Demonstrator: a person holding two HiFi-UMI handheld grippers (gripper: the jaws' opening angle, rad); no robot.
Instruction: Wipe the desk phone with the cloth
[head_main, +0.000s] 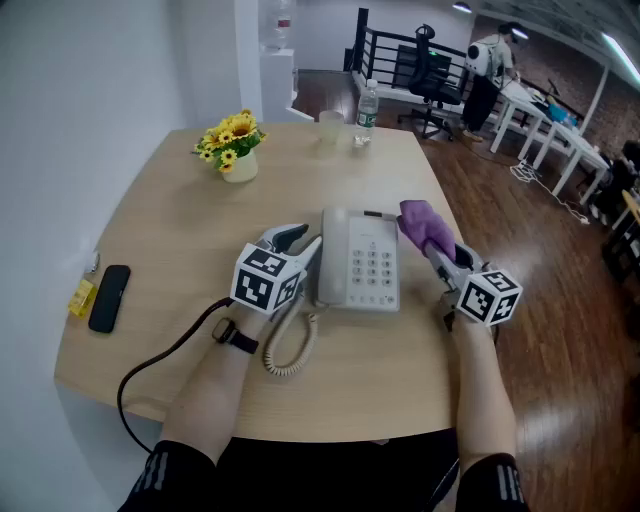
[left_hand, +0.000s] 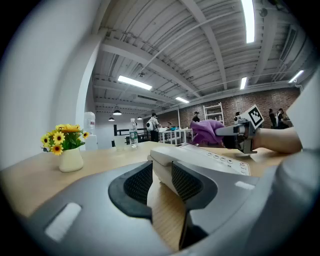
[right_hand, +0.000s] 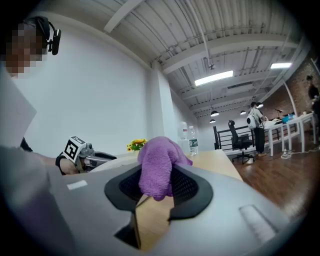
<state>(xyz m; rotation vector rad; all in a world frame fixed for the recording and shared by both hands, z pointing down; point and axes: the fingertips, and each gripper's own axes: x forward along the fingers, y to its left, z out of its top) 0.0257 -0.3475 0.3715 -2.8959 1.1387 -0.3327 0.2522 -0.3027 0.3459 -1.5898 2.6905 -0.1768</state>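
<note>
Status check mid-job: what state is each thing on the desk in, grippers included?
desk phone: handset on its cradle.
cloth: bunched, clamped in right gripper.
right gripper: shut on cloth.
left gripper: open, at the handset.
water bottle: upright.
flower pot: upright.
mobile phone: lying flat.

Ceiling strip lights (left_hand: 248, 20) shine evenly; both gripper views warp, dark at corners.

free: worktop (head_main: 165, 240) is lying bare at left | blocked: desk phone (head_main: 362, 262) is occupying centre, flower pot (head_main: 240, 166) is standing upper left
</note>
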